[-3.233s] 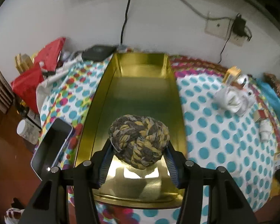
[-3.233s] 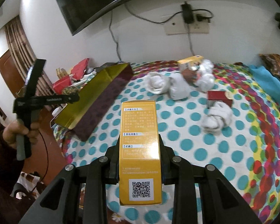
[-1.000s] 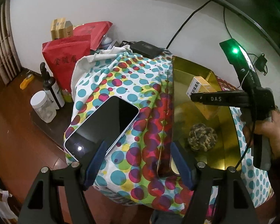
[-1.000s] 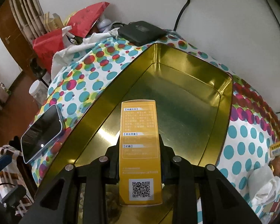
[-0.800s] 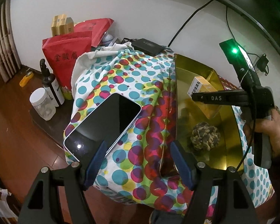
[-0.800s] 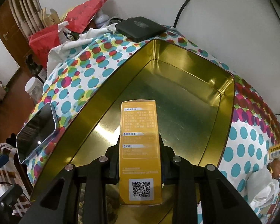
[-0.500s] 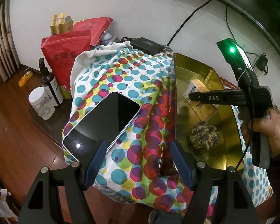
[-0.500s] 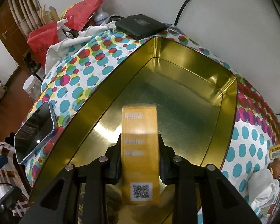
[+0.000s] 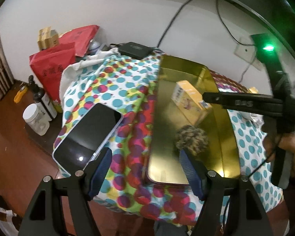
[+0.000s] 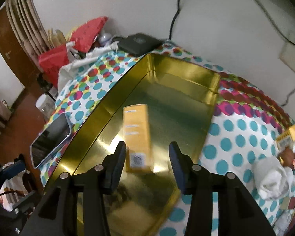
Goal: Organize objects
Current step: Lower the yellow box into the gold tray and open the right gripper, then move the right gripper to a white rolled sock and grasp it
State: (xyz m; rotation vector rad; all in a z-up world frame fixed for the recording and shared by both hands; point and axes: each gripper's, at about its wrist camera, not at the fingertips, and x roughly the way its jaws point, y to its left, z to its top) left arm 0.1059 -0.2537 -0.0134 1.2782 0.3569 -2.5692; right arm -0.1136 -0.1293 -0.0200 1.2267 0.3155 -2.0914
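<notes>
A gold metal tray (image 9: pixel 222 90) (image 10: pixel 186 74) lies on a polka-dot cloth. Inside it lie a yellow box (image 9: pixel 188 98) (image 10: pixel 137 135) and a braided brown-and-yellow ball (image 9: pixel 192 137). My right gripper (image 10: pixel 147 157) is open and empty just above the tray, with the yellow box lying free between and beyond its fingers. It also shows in the left wrist view (image 9: pixel 245 104), held by a hand. My left gripper (image 9: pixel 145 163) is open and empty over the cloth's near edge, between a smartphone (image 9: pixel 88 133) and the tray.
The smartphone also shows in the right wrist view (image 10: pixel 51 139). A black device (image 9: pixel 135 50) sits behind the tray. Red bags (image 9: pixel 57 66), a black bottle (image 9: pixel 41 98) and a white jar (image 9: pixel 36 119) stand left. White rolled socks (image 10: pixel 271 179) and another yellow box (image 10: pixel 291 135) lie right.
My right gripper has opened and let go of the yellow box, which now lies in the tray. The gripper has pulled back a little. My left gripper stays open near the phone.
</notes>
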